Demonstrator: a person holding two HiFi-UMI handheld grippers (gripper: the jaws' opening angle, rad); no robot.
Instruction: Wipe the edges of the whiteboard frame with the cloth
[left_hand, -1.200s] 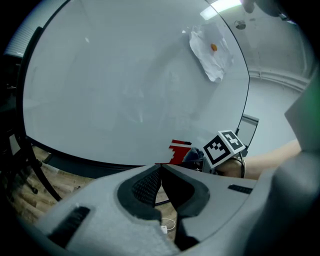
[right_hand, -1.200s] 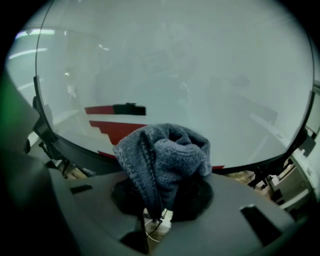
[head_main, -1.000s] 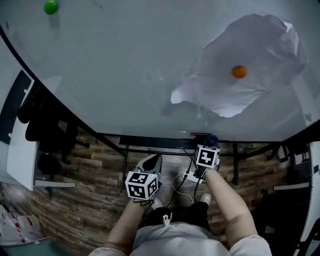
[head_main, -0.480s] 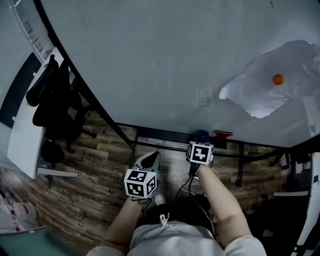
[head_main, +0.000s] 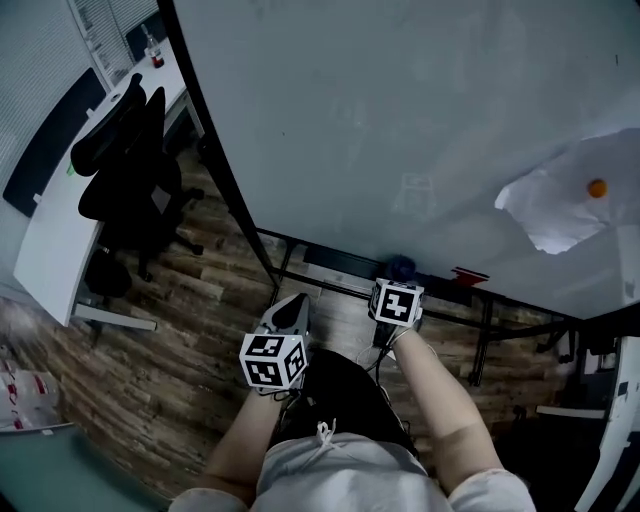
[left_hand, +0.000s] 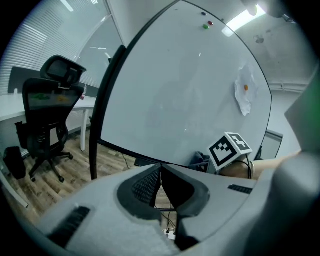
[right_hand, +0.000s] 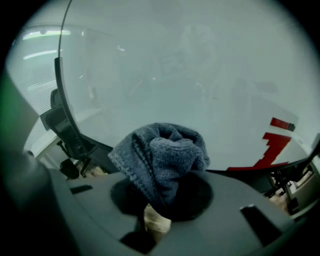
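Note:
A big whiteboard (head_main: 400, 120) with a black frame (left_hand: 103, 105) stands in front of me. My right gripper (head_main: 400, 274) is shut on a dark blue-grey cloth (right_hand: 161, 157), which it holds against the frame's bottom edge (head_main: 330, 262), near the lower left corner. The bunched cloth (head_main: 401, 266) hides the right jaw tips. My left gripper (head_main: 294, 310) hangs lower and further left, away from the board, over the wood floor. Its jaws are shut with nothing between them (left_hand: 160, 169). The right gripper's marker cube (left_hand: 229, 149) shows in the left gripper view.
A white paper sheet (head_main: 565, 210) is pinned to the board's right side by an orange magnet (head_main: 597, 187). A red object (head_main: 468, 273) sits on the bottom ledge right of the cloth. A black office chair (head_main: 130, 170) and white desk (head_main: 60, 240) stand left.
The head view has swung left, so the paper and orange magnet slid to the right edge. The right gripper with the cloth has moved left along the bottom frame edge. The left gripper stayed low.

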